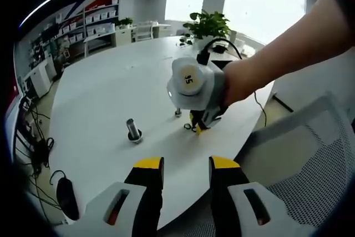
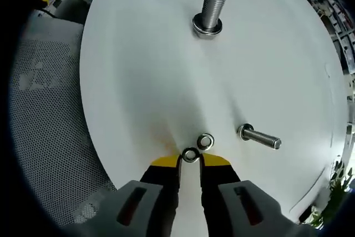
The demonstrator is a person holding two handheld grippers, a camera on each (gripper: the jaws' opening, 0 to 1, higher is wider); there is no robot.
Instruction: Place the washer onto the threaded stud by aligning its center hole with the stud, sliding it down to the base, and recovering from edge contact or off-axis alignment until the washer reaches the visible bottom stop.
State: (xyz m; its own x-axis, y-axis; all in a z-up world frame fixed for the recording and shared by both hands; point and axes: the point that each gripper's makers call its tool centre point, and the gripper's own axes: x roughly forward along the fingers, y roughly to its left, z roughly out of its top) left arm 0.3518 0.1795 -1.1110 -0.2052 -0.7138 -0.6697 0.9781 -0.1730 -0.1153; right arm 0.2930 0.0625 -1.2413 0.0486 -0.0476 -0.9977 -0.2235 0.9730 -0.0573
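The broad white oval desk (image 2: 138,81) carries everything, and the left gripper (image 1: 186,165) hangs back above its near edge with its yellow-tipped fingers (image 1: 148,164) spread apart and empty. The right gripper (image 2: 190,162) is down at the desk surface, its fingers (image 2: 164,163) closed to a narrow gap around a small silver steel washer (image 2: 190,155), apparently pinching its rim, with a second matching washer (image 2: 206,141) touching just beyond. The large upright threaded steel stud (image 2: 212,8) stands well away on its flanged base, and a smaller bolt (image 2: 259,136) lies on its side near the washers. The washer looks thin, stiff, light and slick, so an edge pinch across its outer rim seems best, leaving the centre hole free.
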